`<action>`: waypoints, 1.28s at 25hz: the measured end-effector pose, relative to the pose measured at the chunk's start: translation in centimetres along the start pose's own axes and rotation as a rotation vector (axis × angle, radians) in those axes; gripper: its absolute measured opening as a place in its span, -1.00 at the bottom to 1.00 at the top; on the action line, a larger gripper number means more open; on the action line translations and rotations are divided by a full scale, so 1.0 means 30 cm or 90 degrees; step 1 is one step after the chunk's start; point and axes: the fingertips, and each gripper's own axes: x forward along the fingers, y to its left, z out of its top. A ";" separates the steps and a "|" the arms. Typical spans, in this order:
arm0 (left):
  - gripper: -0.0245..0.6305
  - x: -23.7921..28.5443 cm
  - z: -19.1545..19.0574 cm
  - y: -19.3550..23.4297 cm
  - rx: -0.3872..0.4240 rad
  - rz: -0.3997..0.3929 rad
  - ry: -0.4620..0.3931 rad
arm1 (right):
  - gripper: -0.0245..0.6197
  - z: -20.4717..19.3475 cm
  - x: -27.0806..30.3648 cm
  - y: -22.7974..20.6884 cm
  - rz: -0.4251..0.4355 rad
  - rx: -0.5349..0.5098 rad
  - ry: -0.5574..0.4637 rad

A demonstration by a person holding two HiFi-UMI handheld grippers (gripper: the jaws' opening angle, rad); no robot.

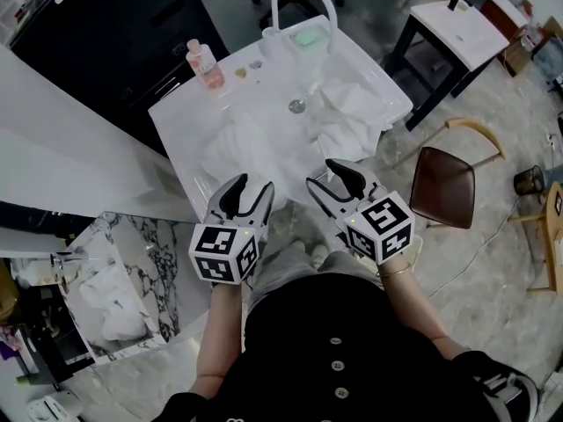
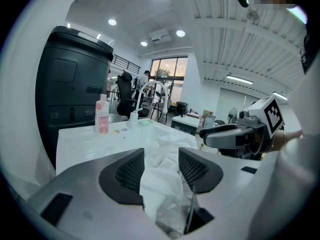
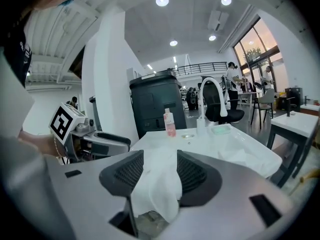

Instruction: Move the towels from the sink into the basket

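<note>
White towels (image 1: 347, 117) in a white sink (image 1: 176, 114); pink bottle (image 1: 204, 67) beyond the left claw (image 1: 255, 185); marbled basket (image 1: 171, 262) to its left.

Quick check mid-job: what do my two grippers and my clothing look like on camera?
Both the left gripper and right gripper have pale grey bodies, black mesh-textured pads and a white cube with black square markers. The person wears a black buttoned top and a thin bracelet on the right wrist.

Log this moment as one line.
left gripper: open, no grip | right gripper: open, no grip | position: both at near edge of sink | towels: in sink, not gripped
</note>
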 end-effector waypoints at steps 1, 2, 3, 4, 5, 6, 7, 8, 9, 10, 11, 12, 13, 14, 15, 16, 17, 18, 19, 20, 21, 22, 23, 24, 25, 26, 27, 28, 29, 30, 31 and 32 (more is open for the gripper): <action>-0.33 -0.004 -0.003 0.011 -0.003 0.000 0.001 | -0.32 0.002 0.008 0.008 0.001 0.000 0.002; -0.33 -0.008 -0.005 0.021 -0.005 0.000 0.002 | -0.32 0.003 0.016 0.016 0.002 -0.002 0.004; -0.33 -0.012 -0.007 0.029 -0.006 0.000 0.002 | -0.32 0.004 0.024 0.024 0.004 -0.005 0.007; -0.33 -0.016 -0.008 0.037 -0.007 0.000 0.002 | -0.32 0.003 0.032 0.031 0.005 -0.010 0.012; -0.33 -0.021 -0.009 0.044 -0.008 0.000 0.001 | -0.32 0.002 0.040 0.038 0.007 -0.015 0.016; -0.33 -0.026 -0.012 0.050 -0.010 0.001 0.001 | -0.32 0.001 0.047 0.045 0.009 -0.018 0.020; -0.33 -0.030 -0.016 0.056 -0.012 0.002 0.000 | -0.32 -0.001 0.055 0.052 0.011 -0.020 0.024; -0.33 -0.035 -0.020 0.062 -0.013 0.003 0.000 | -0.32 -0.002 0.063 0.060 0.013 -0.021 0.026; -0.33 -0.038 -0.024 0.068 -0.014 0.005 -0.001 | -0.32 -0.003 0.071 0.068 0.015 -0.024 0.029; -0.33 -0.042 -0.029 0.074 -0.016 0.007 -0.002 | -0.32 -0.005 0.081 0.076 0.019 -0.029 0.033; -0.33 -0.046 -0.032 0.080 -0.020 0.009 -0.004 | -0.32 -0.008 0.091 0.085 0.024 -0.034 0.038; -0.33 -0.051 -0.036 0.085 -0.024 0.012 -0.007 | -0.32 -0.011 0.103 0.096 0.030 -0.041 0.044; -0.33 -0.056 -0.039 0.090 -0.028 0.016 -0.009 | -0.32 -0.016 0.116 0.108 0.037 -0.051 0.052; -0.33 -0.062 -0.044 0.095 -0.031 0.019 -0.011 | -0.32 -0.020 0.132 0.120 0.044 -0.063 0.061; -0.33 -0.068 -0.050 0.102 -0.035 0.023 -0.013 | -0.32 -0.024 0.149 0.132 0.050 -0.076 0.069; -0.33 -0.073 -0.057 0.109 -0.039 0.026 -0.013 | -0.32 -0.026 0.169 0.144 0.056 -0.088 0.076; -0.33 -0.077 -0.065 0.117 -0.044 0.030 -0.013 | -0.31 -0.029 0.190 0.155 0.062 -0.096 0.082; -0.33 -0.082 -0.074 0.126 -0.050 0.033 -0.013 | -0.30 -0.032 0.212 0.166 0.067 -0.100 0.088; -0.33 -0.087 -0.084 0.133 -0.056 0.036 -0.013 | -0.30 -0.038 0.234 0.179 0.071 -0.103 0.094; -0.33 -0.092 -0.095 0.141 -0.062 0.040 -0.013 | -0.28 -0.046 0.254 0.192 0.076 -0.106 0.100; -0.33 -0.096 -0.106 0.149 -0.067 0.045 -0.013 | -0.28 -0.055 0.275 0.203 0.080 -0.109 0.107; -0.33 -0.100 -0.117 0.157 -0.073 0.049 -0.013 | -0.26 -0.066 0.296 0.213 0.082 -0.111 0.115; -0.33 -0.104 -0.128 0.164 -0.078 0.053 -0.012 | -0.24 -0.078 0.317 0.220 0.084 -0.111 0.122; -0.33 -0.108 -0.141 0.170 -0.083 0.057 -0.010 | -0.22 -0.090 0.336 0.225 0.084 -0.110 0.130; -0.33 -0.113 -0.154 0.175 -0.088 0.060 -0.008 | -0.21 -0.102 0.353 0.227 0.084 -0.110 0.138; -0.33 -0.118 -0.167 0.180 -0.094 0.063 -0.005 | -0.18 -0.117 0.370 0.226 0.081 -0.110 0.147; -0.33 -0.123 -0.179 0.185 -0.099 0.067 -0.003 | -0.17 -0.133 0.387 0.222 0.076 -0.111 0.157; -0.33 -0.128 -0.190 0.190 -0.105 0.071 -0.002 | -0.13 -0.152 0.405 0.214 0.068 -0.113 0.168; -0.33 -0.133 -0.199 0.196 -0.110 0.076 -0.002 | -0.08 -0.173 0.422 0.204 0.060 -0.114 0.179; -0.33 -0.138 -0.207 0.201 -0.115 0.080 -0.002 | -0.04 -0.194 0.436 0.193 0.051 -0.113 0.191; -0.33 -0.142 -0.214 0.205 -0.120 0.083 -0.003 | 0.00 -0.214 0.448 0.180 0.043 -0.108 0.203; -0.33 -0.144 -0.220 0.207 -0.124 0.085 -0.004 | 0.02 -0.233 0.457 0.169 0.038 -0.102 0.214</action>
